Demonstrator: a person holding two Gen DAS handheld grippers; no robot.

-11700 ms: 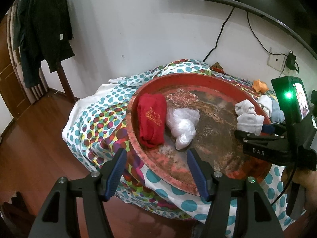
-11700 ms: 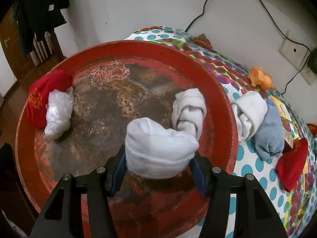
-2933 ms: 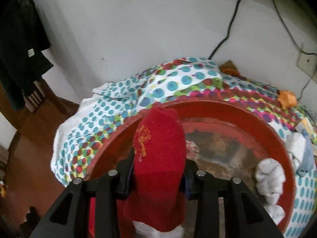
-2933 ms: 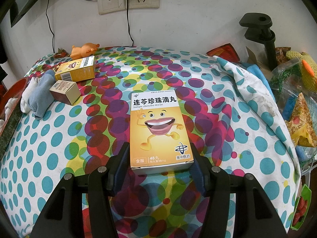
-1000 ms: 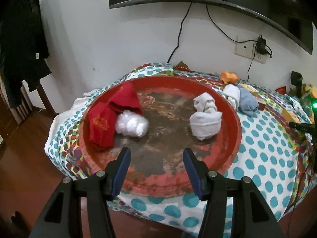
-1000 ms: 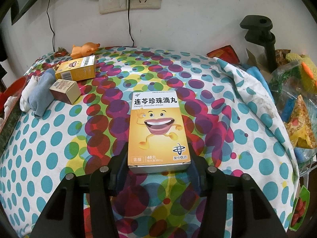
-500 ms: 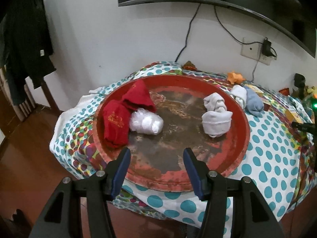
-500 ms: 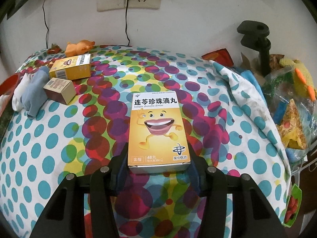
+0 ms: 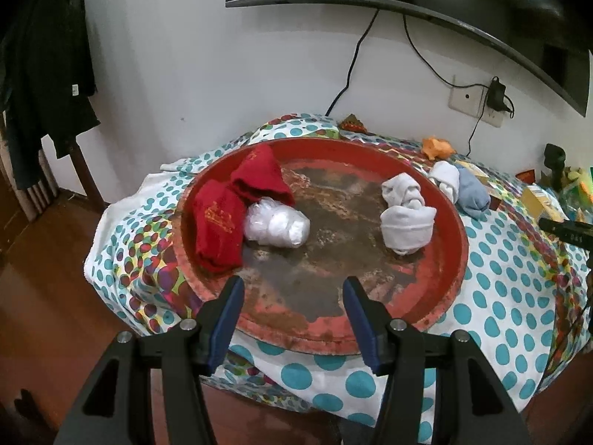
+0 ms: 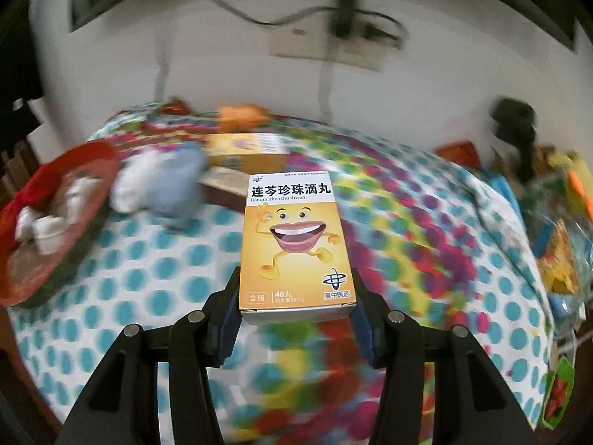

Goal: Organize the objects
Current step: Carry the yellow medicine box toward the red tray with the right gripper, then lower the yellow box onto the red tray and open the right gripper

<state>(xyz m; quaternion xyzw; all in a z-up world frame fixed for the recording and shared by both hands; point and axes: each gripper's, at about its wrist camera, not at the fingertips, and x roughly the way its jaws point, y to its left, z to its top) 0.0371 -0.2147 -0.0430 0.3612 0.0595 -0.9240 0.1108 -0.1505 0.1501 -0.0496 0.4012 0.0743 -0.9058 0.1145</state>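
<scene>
Yellow medicine box (image 10: 296, 244) lifted off dotted cloth (image 10: 148, 267) since half second ago, clamped between right gripper (image 10: 296, 309) pads. Left gripper (image 9: 292, 315) spread, nothing held, hung over red tray (image 9: 452, 259) near rim.

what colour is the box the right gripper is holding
Orange-yellow with a white top band, on the medicine box; clearest in the right wrist view.
</scene>
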